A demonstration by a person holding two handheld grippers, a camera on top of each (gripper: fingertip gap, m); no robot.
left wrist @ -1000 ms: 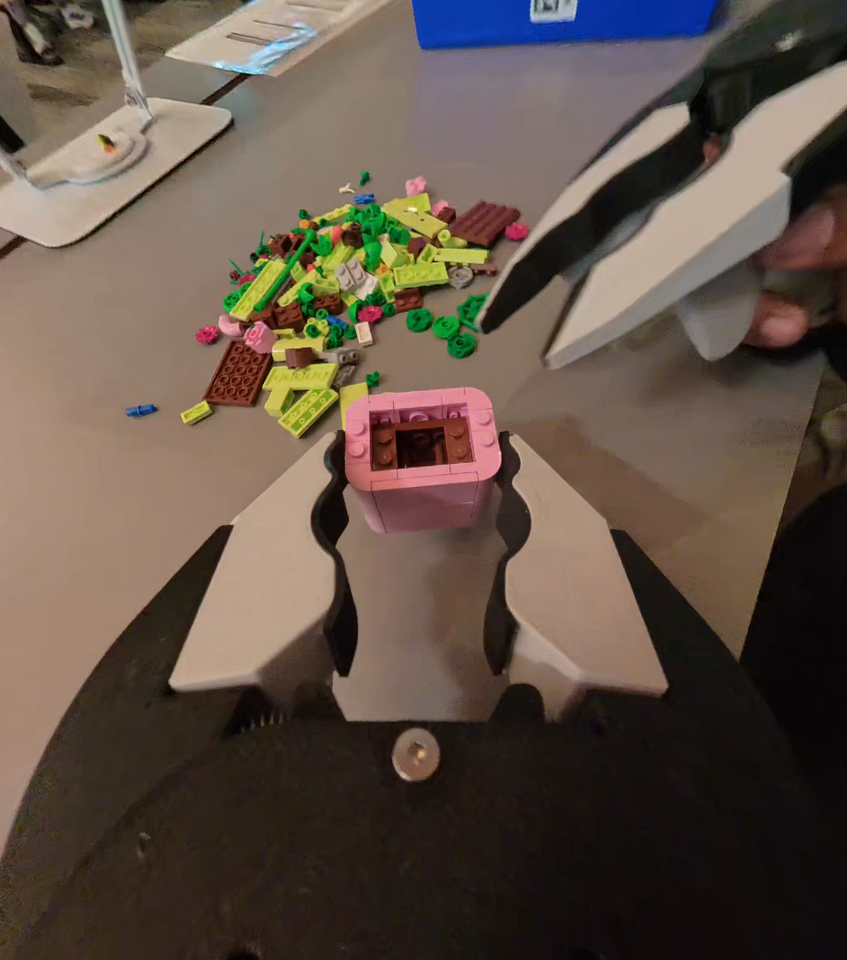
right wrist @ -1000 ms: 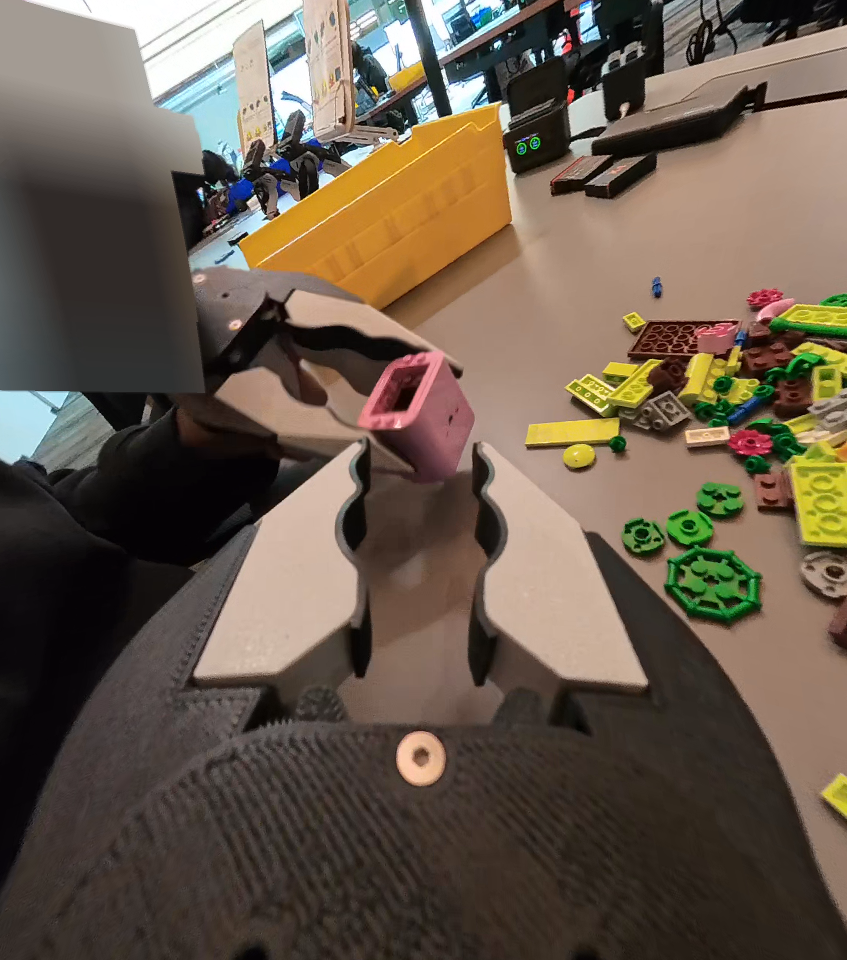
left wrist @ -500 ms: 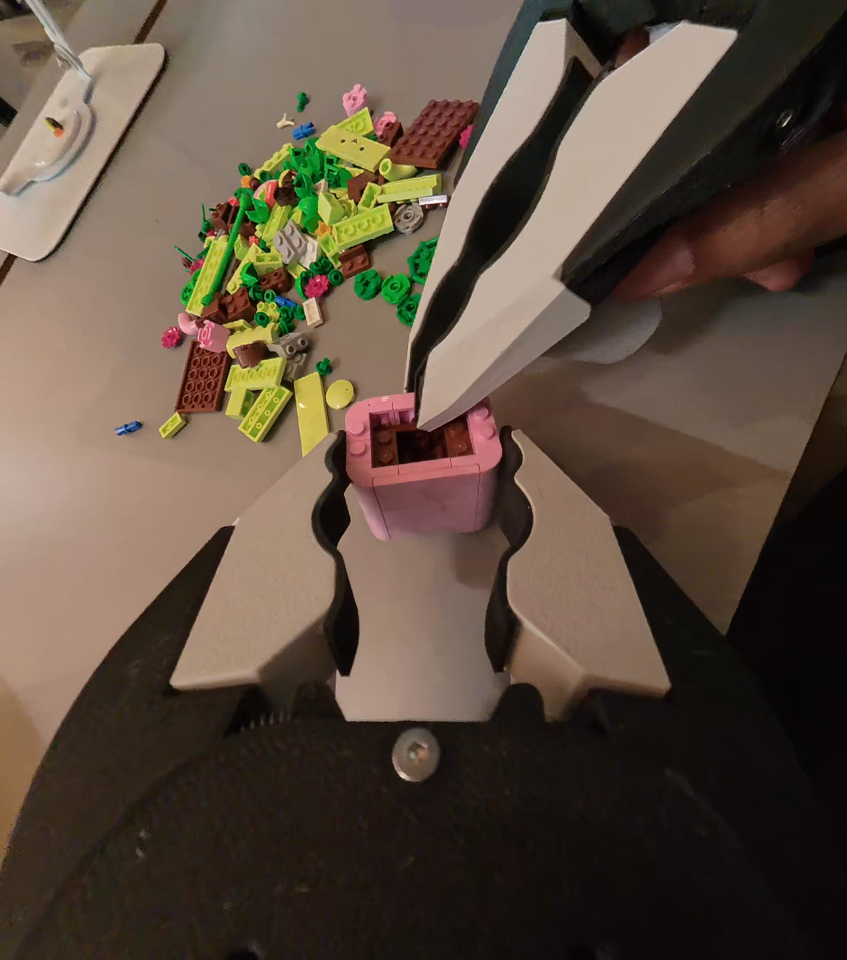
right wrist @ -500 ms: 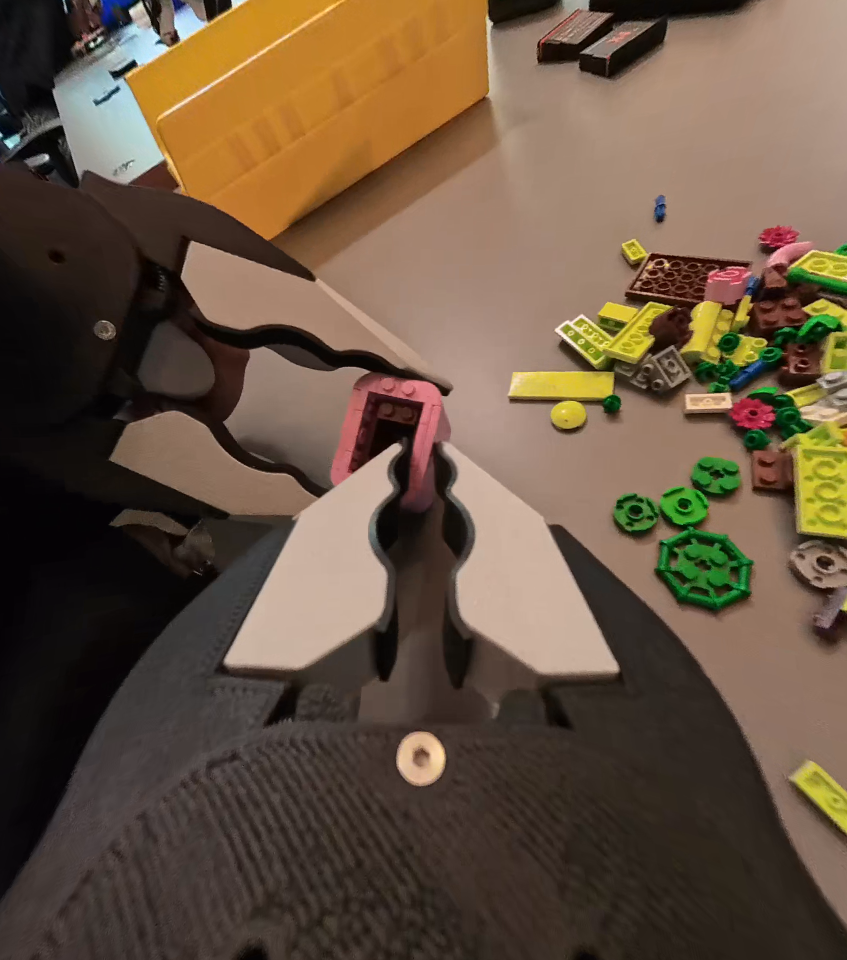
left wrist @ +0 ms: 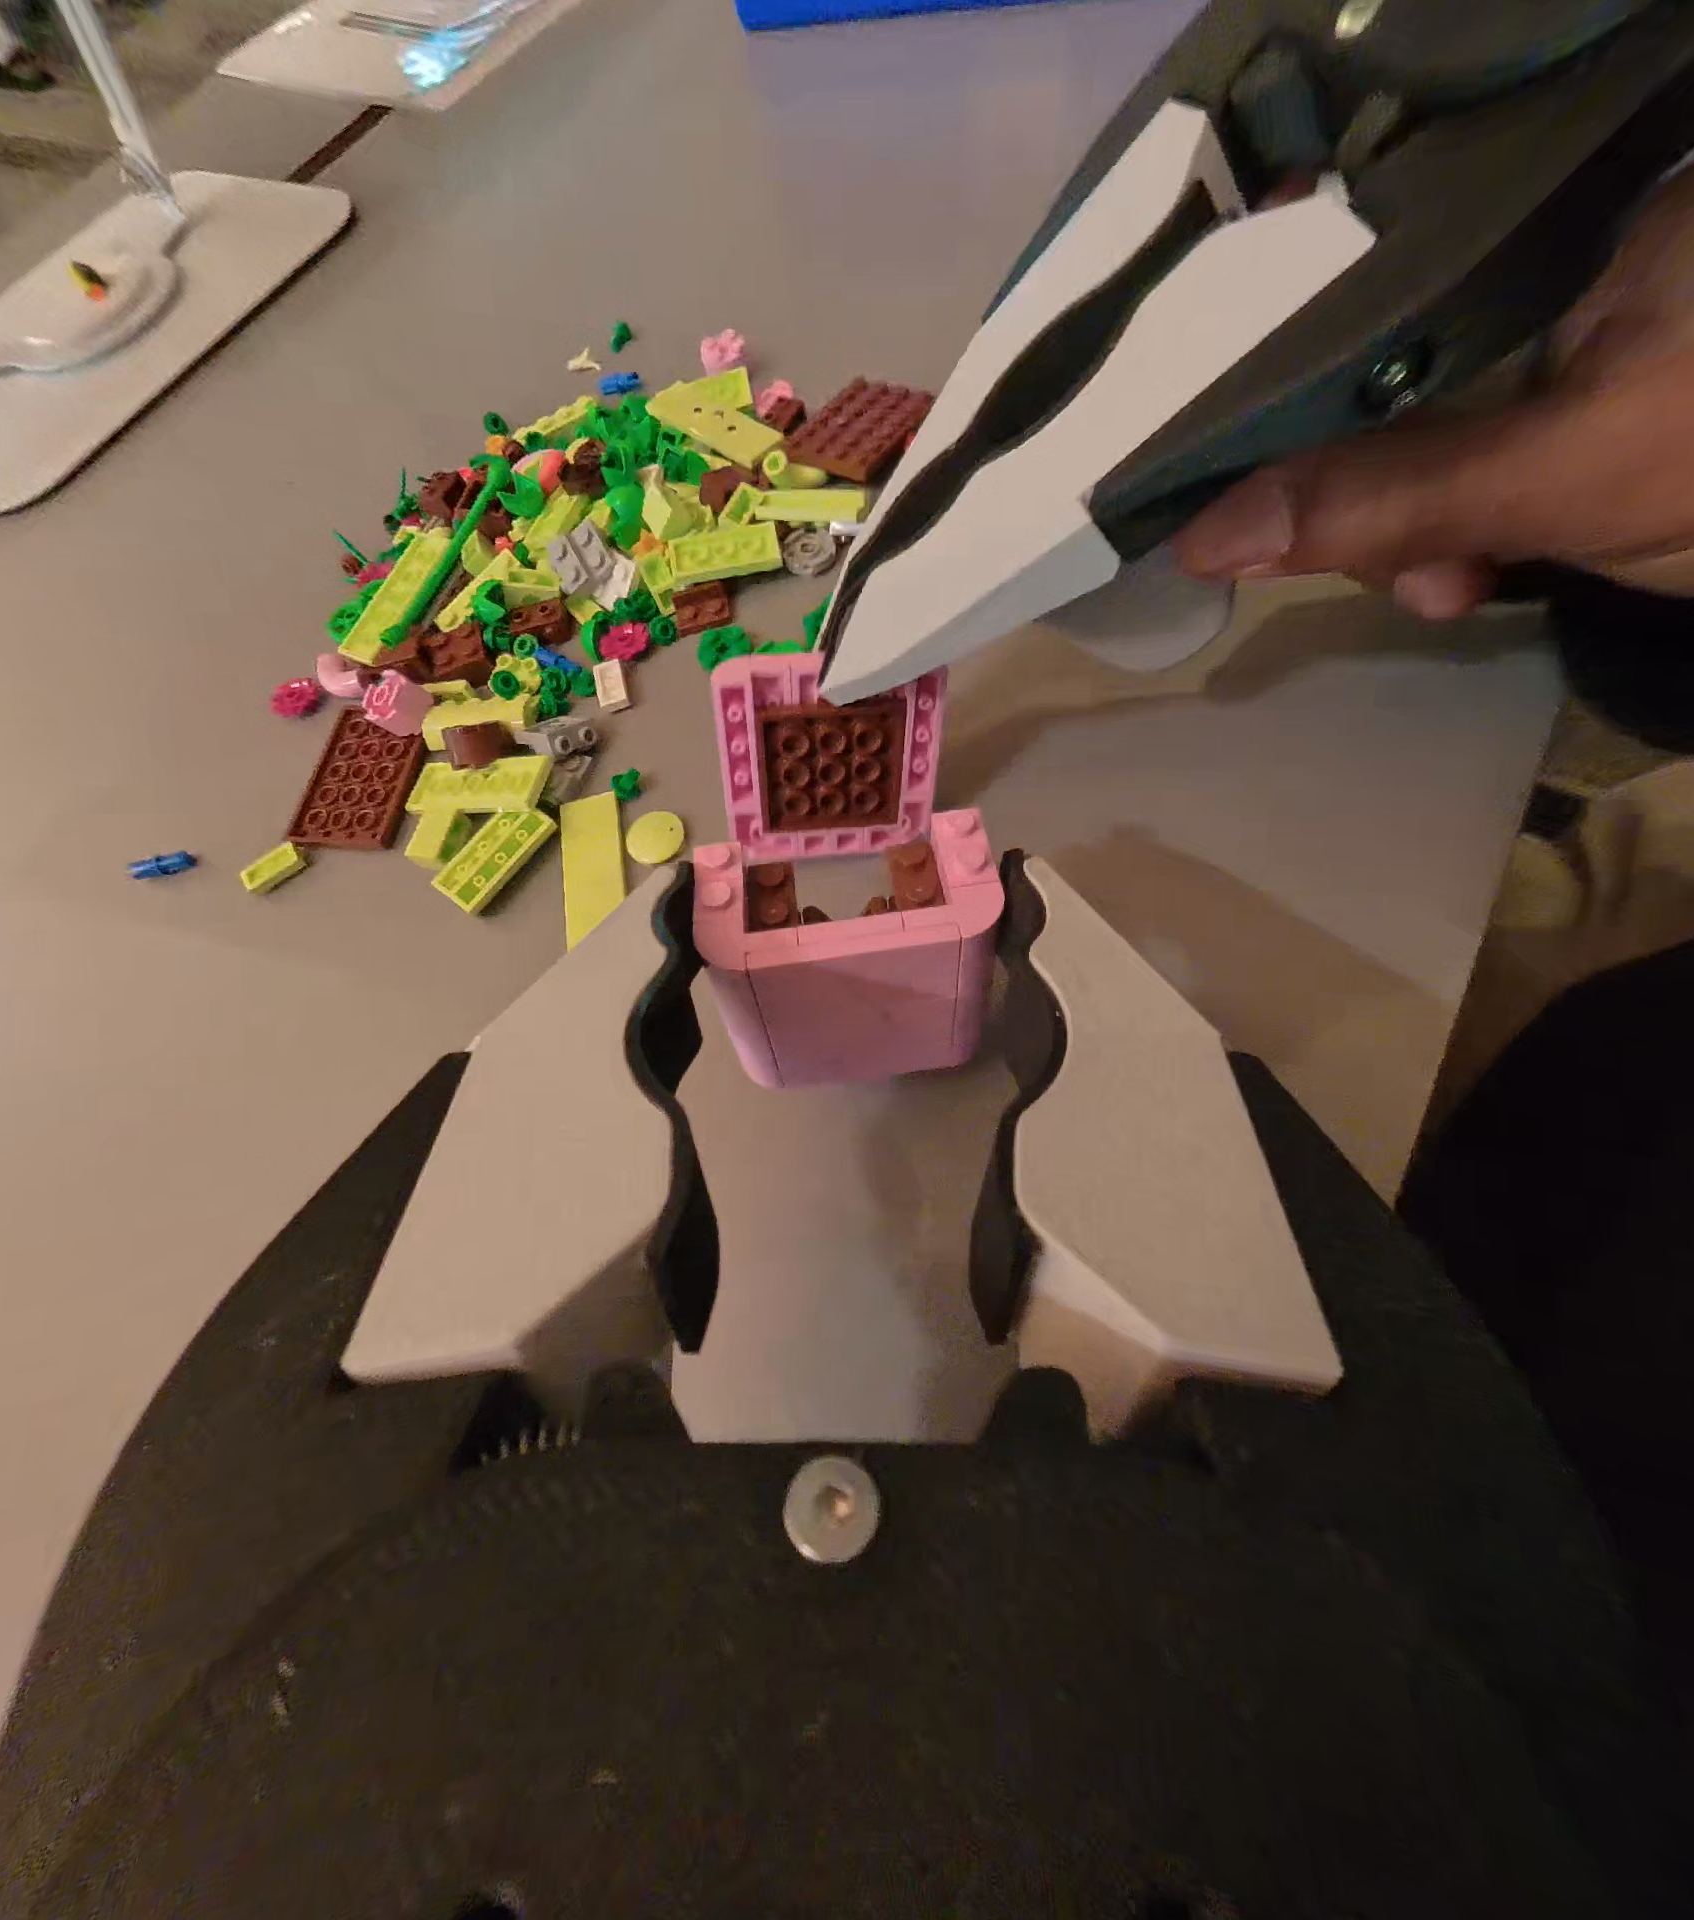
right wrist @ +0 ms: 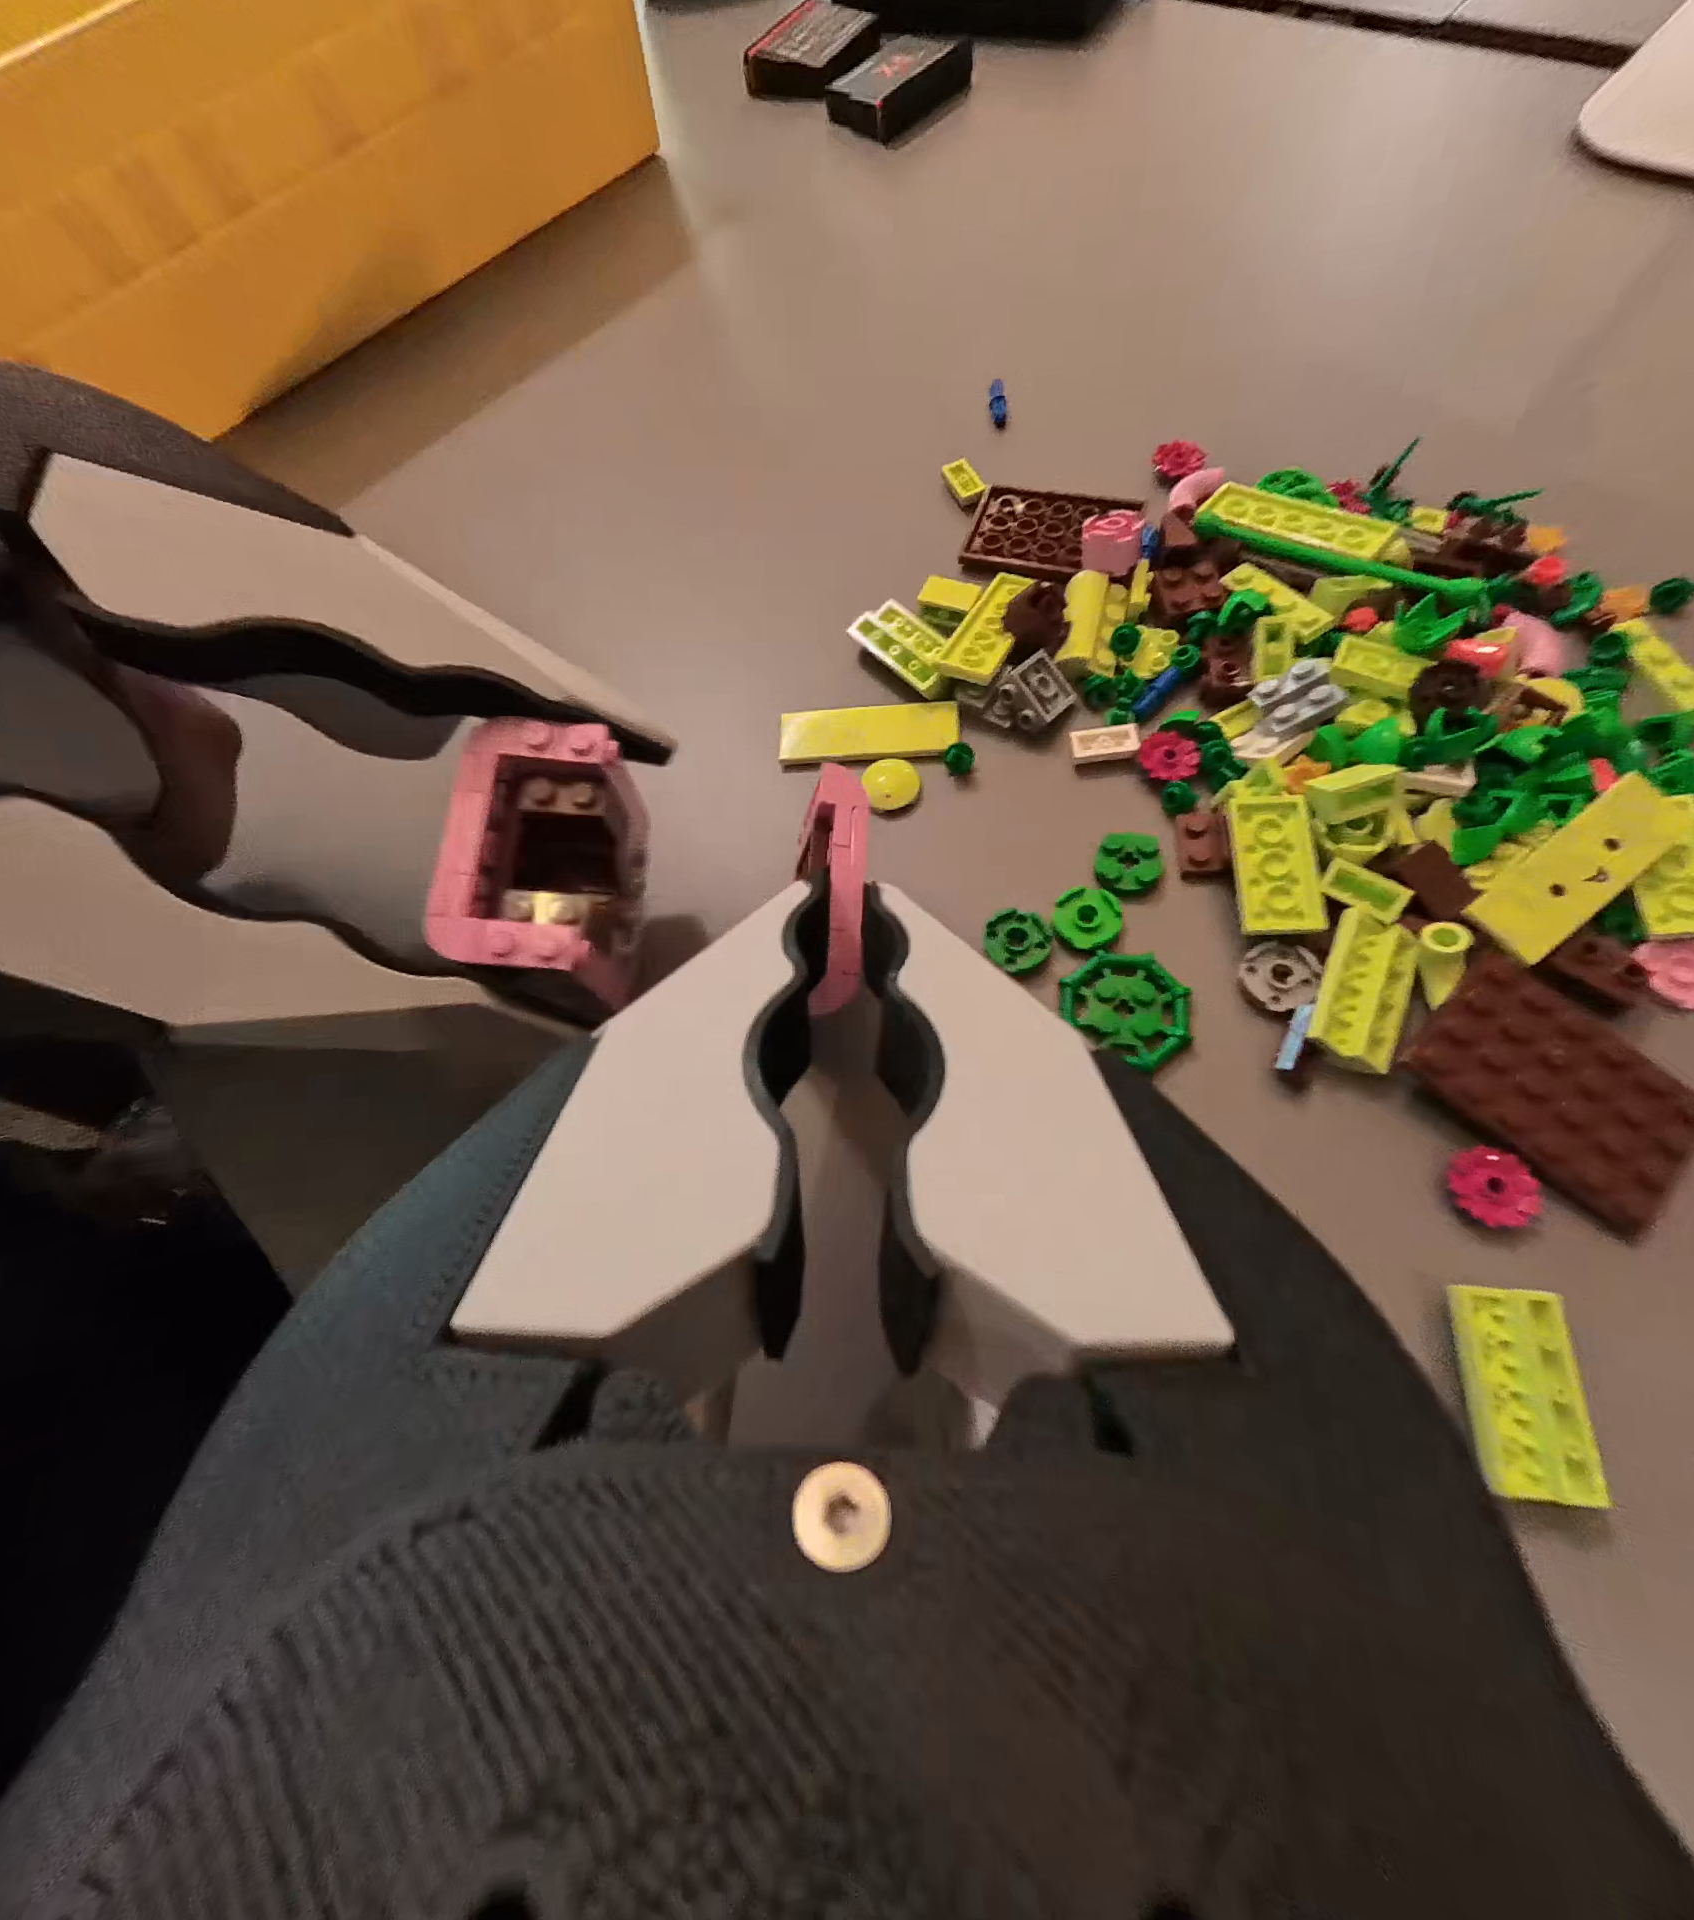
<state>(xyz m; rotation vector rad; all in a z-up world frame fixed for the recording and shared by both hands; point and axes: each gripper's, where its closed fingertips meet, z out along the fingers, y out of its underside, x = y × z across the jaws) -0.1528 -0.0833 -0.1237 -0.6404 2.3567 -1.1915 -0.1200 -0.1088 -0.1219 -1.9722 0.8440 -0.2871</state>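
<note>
While the left gripper [left wrist: 848, 904] clamps a hollow pink box [left wrist: 848, 977] of bricks by its two sides, jaws closed on it, the box is held clear above the tabletop [left wrist: 95, 1039], open end up, brown bricks visible inside the rim. Right gripper [right wrist: 838, 914]: jaws pinched shut on a flat pink-framed panel [left wrist: 827, 764] with a brown studded centre, gripped at one edge. Panel sits just above and behind the box rim, tilted up; whether the two touch cannot be told. In the right wrist view, panel is seen edge-on, apart from the box. Loose brick pile [right wrist: 1342, 748] beyond on the tabletop: lime, green, brown, pink, grey. Yellow bin [right wrist: 251, 177] at far left. White stand base [left wrist: 84, 343] farther off in the left wrist view.
</note>
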